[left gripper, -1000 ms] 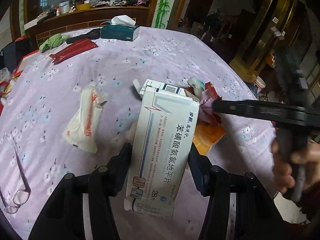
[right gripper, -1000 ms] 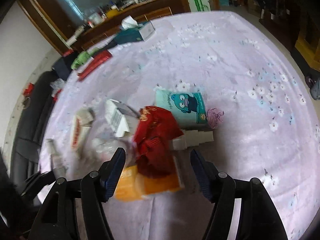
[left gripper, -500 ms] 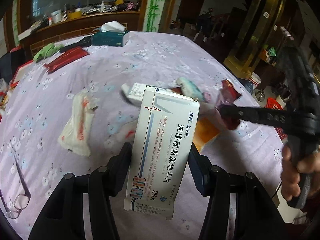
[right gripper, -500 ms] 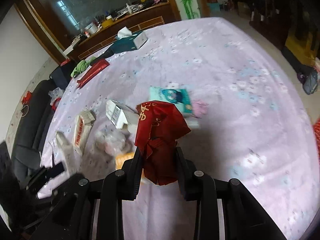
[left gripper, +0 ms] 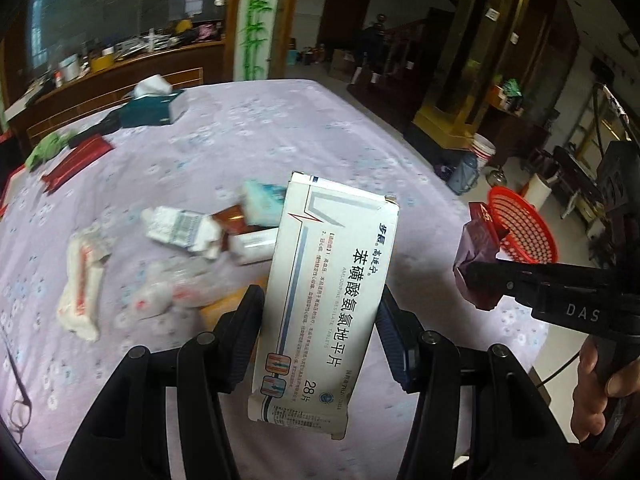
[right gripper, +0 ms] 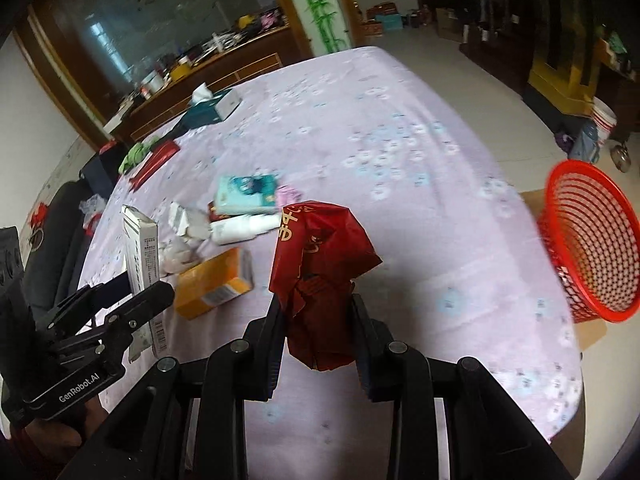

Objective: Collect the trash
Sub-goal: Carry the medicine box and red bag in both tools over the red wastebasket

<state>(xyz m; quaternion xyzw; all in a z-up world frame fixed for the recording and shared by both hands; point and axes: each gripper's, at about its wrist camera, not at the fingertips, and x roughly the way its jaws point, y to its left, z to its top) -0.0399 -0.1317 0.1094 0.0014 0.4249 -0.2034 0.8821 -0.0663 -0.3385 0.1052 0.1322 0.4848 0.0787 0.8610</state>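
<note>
A tall, flat white cardboard medicine box, printed with dark Chinese characters and a red zigzag line, stands upright between the black fingers of the left gripper, which is clamped on its two long sides. The box is lifted clear of the table, a round top covered in a smooth lilac cloth with small pale flowers.

The right gripper pinches a crumpled, glossy dark red wrapper with gold lettering, also held in the air above the cloth.

Beyond the table's right edge sits a bright red plastic basket with an open lattice wall, tilted so that its mouth shows.

More litter lies on the cloth between the two grippers: an orange carton, a white tube lying on its side, a teal packet with a cartoon face, a torn white pack with a barcode, and a creased white wrapper with red print. Far back stands a dark teal tissue box.

Half a second ago both grippers were lower and nearer the pile; both have since swung right, bringing the basket fully into sight, with grips unchanged.
</note>
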